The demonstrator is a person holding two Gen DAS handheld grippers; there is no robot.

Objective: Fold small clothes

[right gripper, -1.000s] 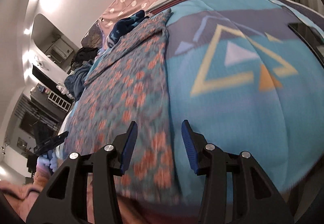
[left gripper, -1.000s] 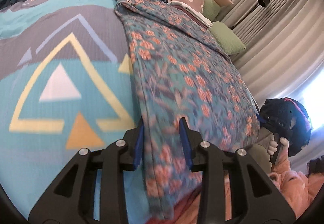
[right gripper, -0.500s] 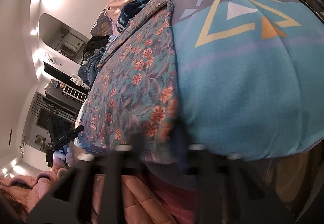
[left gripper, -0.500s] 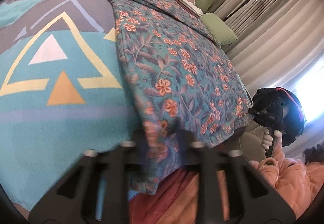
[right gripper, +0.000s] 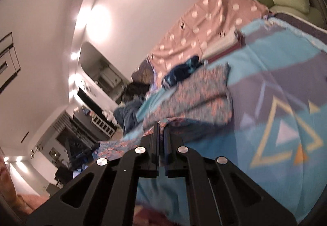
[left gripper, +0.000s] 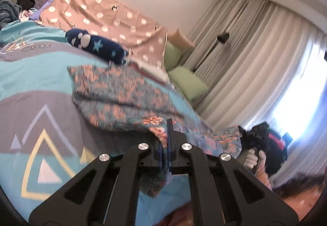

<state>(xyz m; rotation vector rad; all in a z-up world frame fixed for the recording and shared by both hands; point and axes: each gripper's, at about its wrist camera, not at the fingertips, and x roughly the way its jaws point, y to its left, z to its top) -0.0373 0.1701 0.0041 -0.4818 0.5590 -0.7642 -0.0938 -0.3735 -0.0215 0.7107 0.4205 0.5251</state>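
A teal floral garment (left gripper: 122,91) with orange flowers lies on the blue patterned bedspread (left gripper: 30,74). My left gripper (left gripper: 166,144) is shut on the garment's near edge and holds it lifted above the bed. In the right wrist view the same garment (right gripper: 200,95) lies bunched, and my right gripper (right gripper: 161,140) is shut on its other near corner, also lifted. The cloth sags between the two grippers. The right gripper and the hand holding it (left gripper: 255,156) show at the right of the left wrist view.
A navy star-print item (left gripper: 96,46) lies beyond the garment, before a pink polka-dot cloth (left gripper: 106,15). Green pillows (left gripper: 188,82) and curtains (left gripper: 255,58) are at the right. Folded clothes (right gripper: 222,46) sit at the bed's head. Dark clothes (right gripper: 130,103) are piled at the far left.
Both grippers were open over the garment's near edge. They have shut on it and lifted it, so the cloth now folds toward the head of the bed.
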